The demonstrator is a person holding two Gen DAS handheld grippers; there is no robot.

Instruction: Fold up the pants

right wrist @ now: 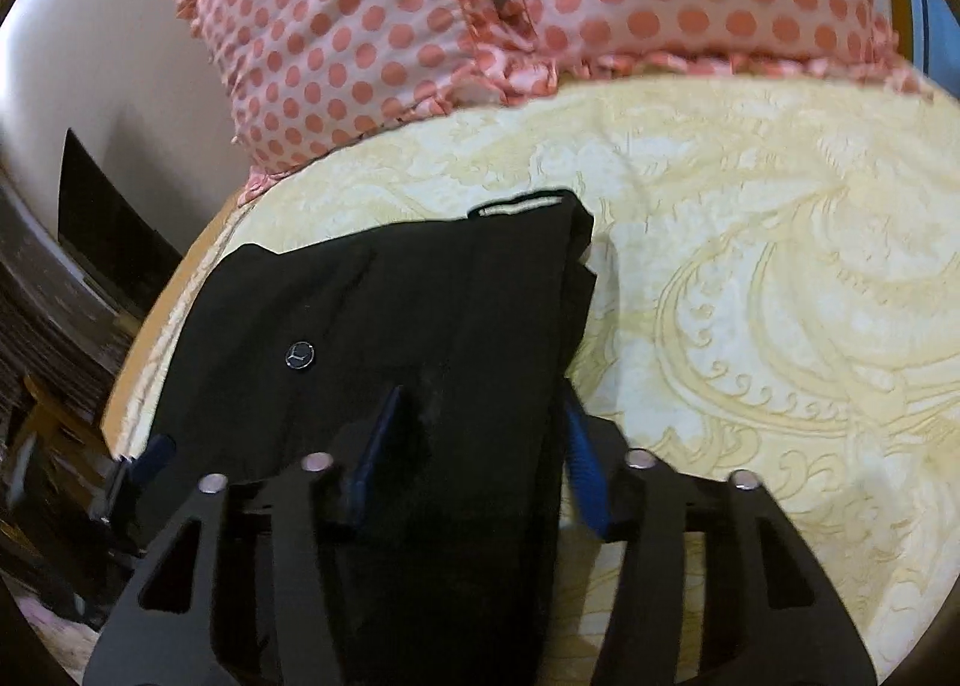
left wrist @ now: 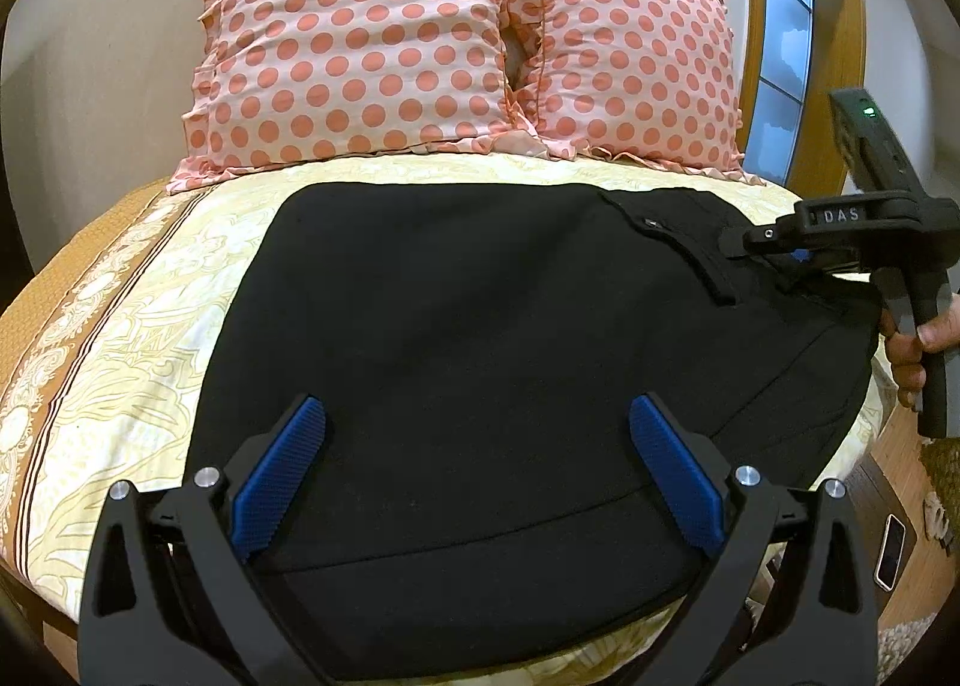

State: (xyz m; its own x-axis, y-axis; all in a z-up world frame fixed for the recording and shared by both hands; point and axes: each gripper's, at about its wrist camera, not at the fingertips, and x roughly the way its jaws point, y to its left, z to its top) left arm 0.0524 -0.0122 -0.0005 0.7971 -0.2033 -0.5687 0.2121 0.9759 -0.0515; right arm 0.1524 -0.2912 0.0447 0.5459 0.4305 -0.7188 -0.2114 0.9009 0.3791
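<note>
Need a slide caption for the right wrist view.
Right tool straddling black folded pants on yellow patterned bedsheet.

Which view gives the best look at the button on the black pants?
The right wrist view. There the button sits close and clear on the black pants, just beyond the right gripper. In the left wrist view it is only a tiny glint near the far right corner of the pants, too small to make out.
</note>
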